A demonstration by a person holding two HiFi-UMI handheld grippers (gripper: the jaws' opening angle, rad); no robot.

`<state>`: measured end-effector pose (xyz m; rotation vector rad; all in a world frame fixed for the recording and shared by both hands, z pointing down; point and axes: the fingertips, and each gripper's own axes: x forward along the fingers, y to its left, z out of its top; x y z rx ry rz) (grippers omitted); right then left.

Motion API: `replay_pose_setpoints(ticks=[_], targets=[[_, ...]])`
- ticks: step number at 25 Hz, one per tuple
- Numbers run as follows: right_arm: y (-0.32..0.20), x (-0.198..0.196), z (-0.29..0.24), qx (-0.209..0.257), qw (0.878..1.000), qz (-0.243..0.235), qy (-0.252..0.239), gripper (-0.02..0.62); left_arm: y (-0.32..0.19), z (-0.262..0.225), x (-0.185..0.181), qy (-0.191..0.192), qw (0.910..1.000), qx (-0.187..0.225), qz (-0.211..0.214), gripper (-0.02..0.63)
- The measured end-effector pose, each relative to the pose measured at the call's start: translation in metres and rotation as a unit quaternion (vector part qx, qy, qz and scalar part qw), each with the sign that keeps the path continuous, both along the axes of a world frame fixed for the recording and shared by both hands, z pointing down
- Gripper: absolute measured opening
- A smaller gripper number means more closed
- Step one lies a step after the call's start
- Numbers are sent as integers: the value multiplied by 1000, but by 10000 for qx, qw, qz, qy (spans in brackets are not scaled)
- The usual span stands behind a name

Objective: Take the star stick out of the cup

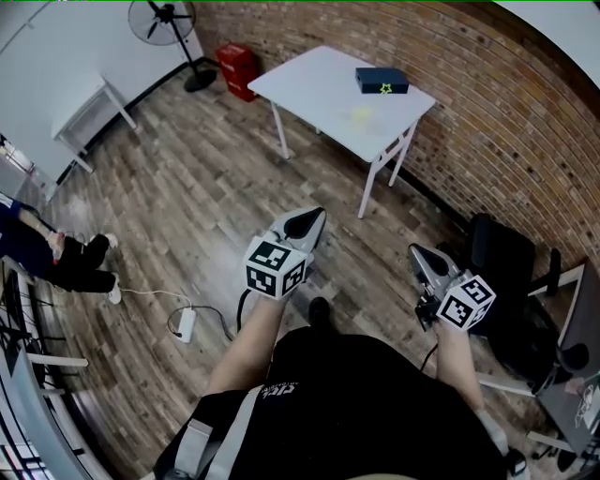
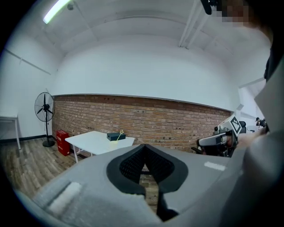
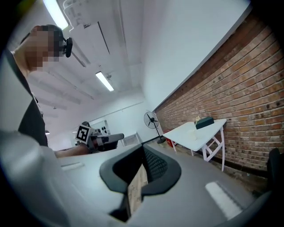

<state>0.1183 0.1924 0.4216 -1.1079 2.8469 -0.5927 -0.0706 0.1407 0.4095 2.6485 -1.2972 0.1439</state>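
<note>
Near the wall-side edge of the white table (image 1: 305, 89): star stick (image 1: 384, 88) leaning in a pale cup (image 1: 361, 115), yellow star over the dark box (image 1: 370, 77) just behind. Well apart from the table, above the wood floor (image 1: 187, 206): left gripper (image 1: 309, 220), jaws closed together, empty; right gripper (image 1: 420, 253), jaws likewise closed, nothing between them. Beyond the table's left corner: red bin (image 1: 236, 69) and standing fan (image 1: 169, 17) by the white wall.

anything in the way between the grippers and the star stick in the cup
Nothing visible. Only open floor separates the left gripper and right gripper from the table holding the cup and star stick.
</note>
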Motion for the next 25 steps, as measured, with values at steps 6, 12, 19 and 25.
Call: replay_pose_setpoints(ticks=[6, 12, 19, 25], targets=[[-66, -72, -8, 5, 9990, -392, 219, 0, -69, 3, -48, 194, 9998, -25, 8, 8], [-112, -111, -7, -176, 9977, -414, 504, 0, -110, 19, -83, 483, 9986, -192, 106, 8], [-139, -139, 3, -374, 9962, -522, 592, 0, -127, 24, -127, 739, 9971, -164, -85, 8], [-150, -156, 8, -323, 9949, -708, 644, 1, -134, 34, -129, 803, 9965, -164, -131, 8]])
